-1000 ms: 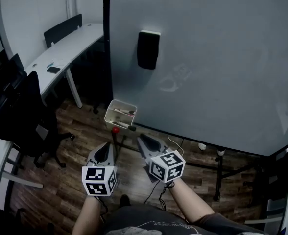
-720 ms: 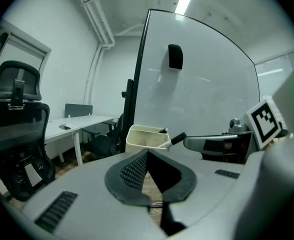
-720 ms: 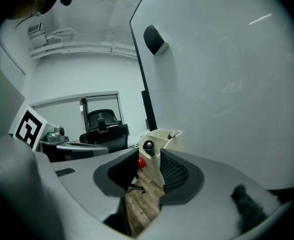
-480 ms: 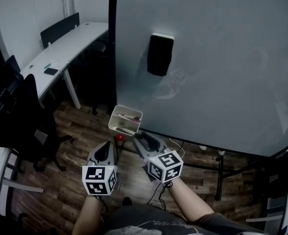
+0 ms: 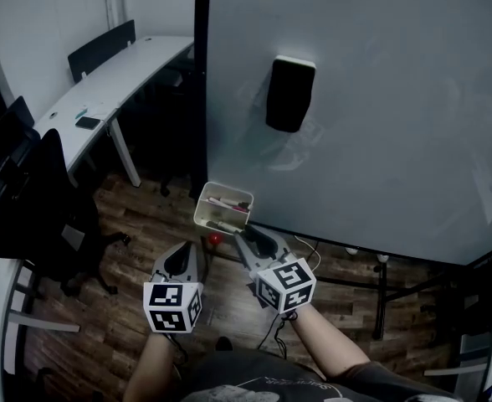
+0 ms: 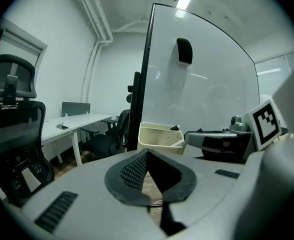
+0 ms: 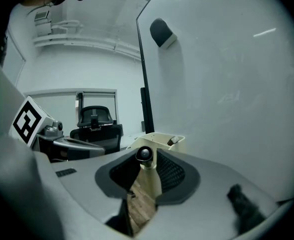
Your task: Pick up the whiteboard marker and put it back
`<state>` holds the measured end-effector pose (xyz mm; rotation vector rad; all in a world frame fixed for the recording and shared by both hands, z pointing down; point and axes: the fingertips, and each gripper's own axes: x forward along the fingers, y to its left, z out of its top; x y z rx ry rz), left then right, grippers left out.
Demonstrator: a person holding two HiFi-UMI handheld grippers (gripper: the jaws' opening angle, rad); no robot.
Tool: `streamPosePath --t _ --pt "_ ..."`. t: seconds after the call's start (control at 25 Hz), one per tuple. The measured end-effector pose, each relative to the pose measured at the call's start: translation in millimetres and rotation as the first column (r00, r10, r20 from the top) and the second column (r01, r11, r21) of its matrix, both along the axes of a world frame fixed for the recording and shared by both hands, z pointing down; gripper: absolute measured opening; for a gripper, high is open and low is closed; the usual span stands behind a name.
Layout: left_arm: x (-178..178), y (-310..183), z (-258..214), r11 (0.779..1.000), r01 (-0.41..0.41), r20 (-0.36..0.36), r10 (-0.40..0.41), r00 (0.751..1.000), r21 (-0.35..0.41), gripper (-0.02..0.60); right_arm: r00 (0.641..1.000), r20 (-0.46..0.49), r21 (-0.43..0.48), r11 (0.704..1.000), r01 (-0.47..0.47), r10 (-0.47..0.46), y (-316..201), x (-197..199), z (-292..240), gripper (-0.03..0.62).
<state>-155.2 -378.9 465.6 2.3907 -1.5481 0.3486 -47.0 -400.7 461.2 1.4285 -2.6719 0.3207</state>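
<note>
A cream tray (image 5: 206, 201) hangs at the whiteboard's (image 5: 380, 124) lower left corner with several markers in it. A dark whiteboard marker (image 5: 222, 225) lies along its near side. In the right gripper view the marker's round dark end (image 7: 145, 153) shows between the jaws with the tray (image 7: 162, 139) behind. My right gripper (image 5: 247, 240) sits just below and right of the tray. Its jaws stand apart and are closing, and the pads do not press on the marker. My left gripper (image 5: 182, 259) hangs lower left of the tray, its tips together (image 6: 147, 153) on nothing.
A black eraser (image 5: 289, 93) sticks to the board above the tray. A small red knob (image 5: 216, 239) shows under the tray. A curved white desk (image 5: 120, 82) and black office chairs (image 5: 37, 199) stand to the left on the wooden floor (image 5: 129, 325).
The dark marker went from the tray's near rim down into the tray. Both grippers edged toward the board, and the view has shifted right.
</note>
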Motion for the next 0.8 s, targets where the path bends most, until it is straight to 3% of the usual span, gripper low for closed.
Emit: streamPosePath --t 0.08,0.44,0.8 --pt "-1 -2 1 1.0 -0.002 0.002 0.002 1.0 -0.001 0.014 1.0 -0.008 0.003 1.0 -0.019 0.019 -2 1 0 0.083" --pt "-3 0 -2 1.0 -0.002 -0.002 0.002 1.0 0.004 0.014 1.0 -0.003 0.032 0.999 -0.02 0.02 0 -2 -13 0.081" --pt "5 20 -19 0.999 0.011 0.001 -0.011 1.0 0.046 0.014 0.999 0.03 0.134 0.991 0.012 -0.016 17 -2 -55 0.081"
